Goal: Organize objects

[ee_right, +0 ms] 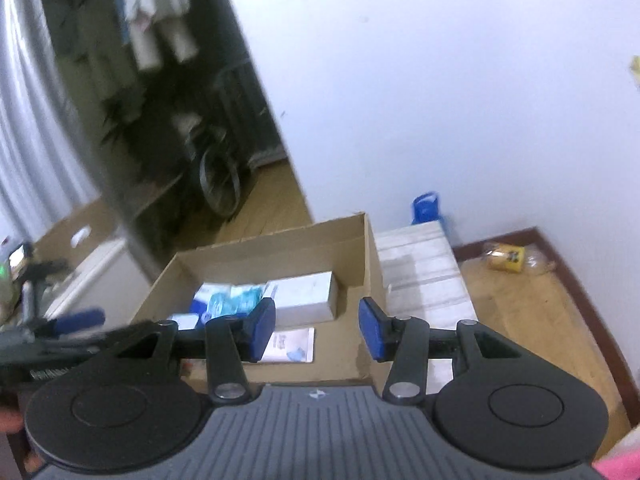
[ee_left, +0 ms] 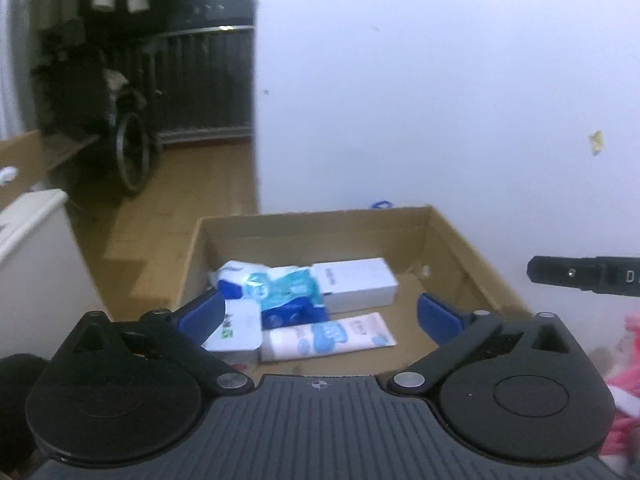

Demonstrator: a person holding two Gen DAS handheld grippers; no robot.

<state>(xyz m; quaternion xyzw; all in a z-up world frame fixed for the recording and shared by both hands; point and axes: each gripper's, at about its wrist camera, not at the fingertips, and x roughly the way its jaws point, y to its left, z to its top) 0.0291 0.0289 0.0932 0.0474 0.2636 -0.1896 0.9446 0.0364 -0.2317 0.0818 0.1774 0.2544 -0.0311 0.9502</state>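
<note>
An open cardboard box (ee_left: 316, 236) sits on the floor by a white wall. Inside lie a white carton (ee_left: 356, 282), blue and white tissue packs (ee_left: 280, 292), a white soft pack with blue print (ee_left: 328, 336) and a white carton with green letters (ee_left: 238, 326). My left gripper (ee_left: 320, 316) hangs above the box's near side, jaws wide open and empty. My right gripper (ee_right: 317, 328) is also over the box (ee_right: 272, 252), its blue pads (ee_right: 262, 326) apart with nothing between them. The white carton (ee_right: 306, 296) lies beyond it. Each gripper shows at the edge of the other's view.
White stacked panels (ee_right: 420, 276) lie right of the box, with a blue bag (ee_right: 426, 206) behind and a yellow packet (ee_right: 506, 258) in the corner. A white cabinet (ee_left: 36, 248) stands left. A wheeled cart (ee_left: 132, 152) stands in the dark doorway. Pink fabric (ee_left: 624, 380) lies at right.
</note>
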